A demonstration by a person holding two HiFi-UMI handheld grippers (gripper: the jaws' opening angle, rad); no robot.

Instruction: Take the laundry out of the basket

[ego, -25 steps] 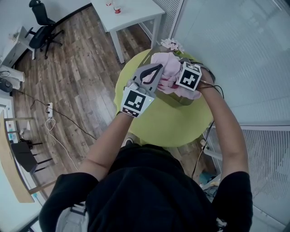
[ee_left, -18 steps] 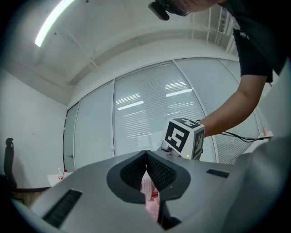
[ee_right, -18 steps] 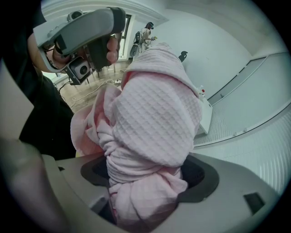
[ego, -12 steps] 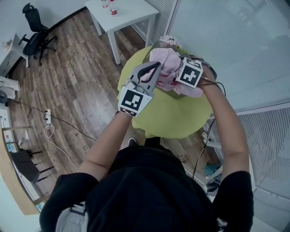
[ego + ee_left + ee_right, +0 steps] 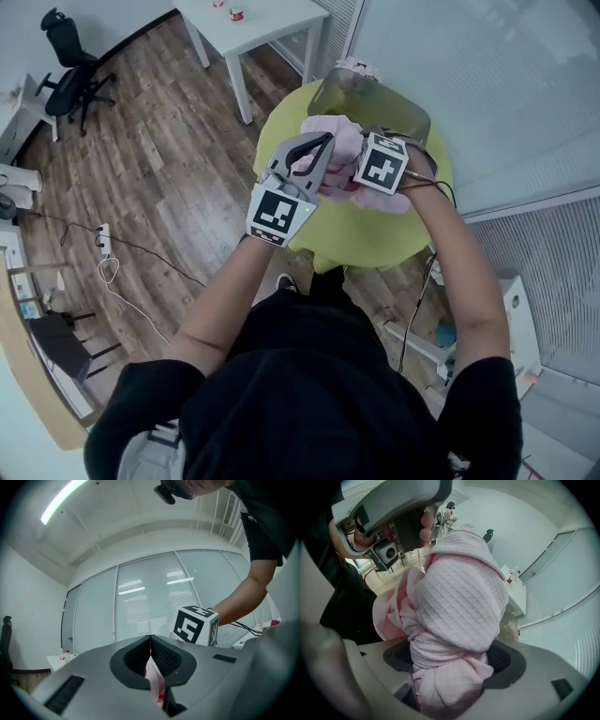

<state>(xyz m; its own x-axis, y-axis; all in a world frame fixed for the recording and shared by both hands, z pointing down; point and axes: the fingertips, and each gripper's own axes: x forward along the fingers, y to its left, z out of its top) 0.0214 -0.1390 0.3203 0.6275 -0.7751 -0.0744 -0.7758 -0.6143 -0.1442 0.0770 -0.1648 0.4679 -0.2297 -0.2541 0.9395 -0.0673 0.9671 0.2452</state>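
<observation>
A bunched pink waffle-weave cloth hangs between both grippers, above the round yellow-green table. My left gripper is shut on a thin edge of the pink cloth. My right gripper is shut on a thick twisted wad of the cloth; in the head view only its marker cube shows. The olive translucent basket stands at the table's far side, just beyond the cloth. The left gripper shows at the top of the right gripper view.
A white table with small bottles stands beyond the round table. A black office chair is at far left. A power strip and cables lie on the wood floor. Glass walls with blinds close the right side.
Both grippers have drawn the pink cloth out of the basket toward me. The basket's open top now shows behind the cloth.
</observation>
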